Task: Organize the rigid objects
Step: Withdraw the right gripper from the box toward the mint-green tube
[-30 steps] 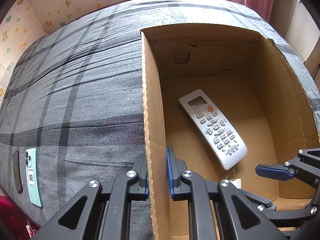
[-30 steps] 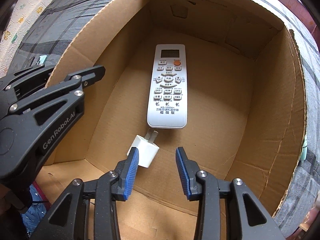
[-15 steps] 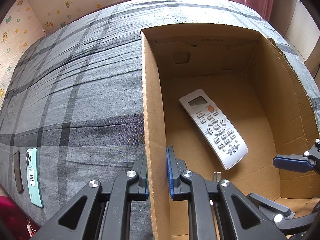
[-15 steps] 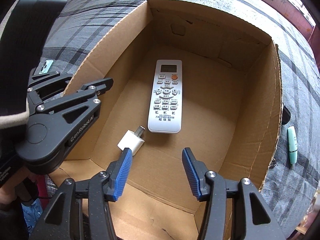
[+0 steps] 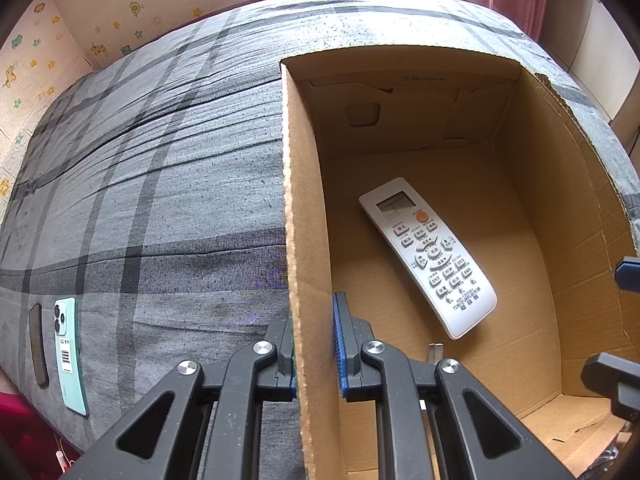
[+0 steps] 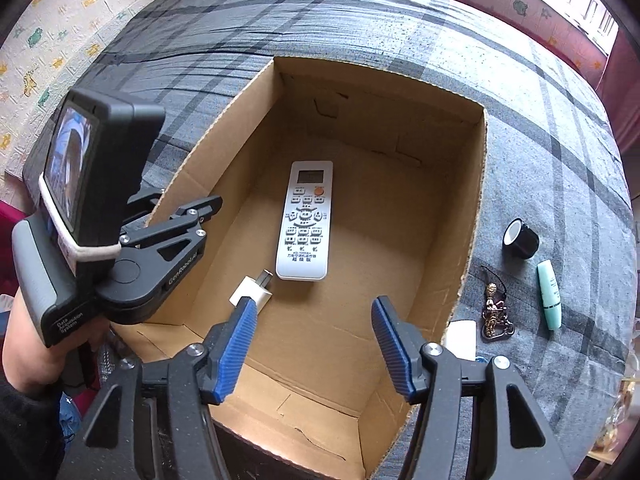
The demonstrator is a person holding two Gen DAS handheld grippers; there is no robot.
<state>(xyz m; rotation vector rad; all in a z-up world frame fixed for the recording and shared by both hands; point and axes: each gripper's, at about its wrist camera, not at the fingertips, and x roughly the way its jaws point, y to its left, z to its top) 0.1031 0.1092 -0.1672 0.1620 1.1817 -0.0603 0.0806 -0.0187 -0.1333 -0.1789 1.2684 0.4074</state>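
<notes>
Right tool (image 6: 312,344) lifted clear, jaws just opened, empty, charger (image 6: 251,291) dropped; left tool (image 5: 314,354) clamps box wall (image 5: 298,240) steady.

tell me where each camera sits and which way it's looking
Left wrist view: on the left tool, aimed steeply down; its pads clamp the cardboard box wall, with a phone on the plaid cover.
Right wrist view: on the right tool, above the box and open, looking down inside; the person's hand shows.
Both show the remote and white plug.
</notes>
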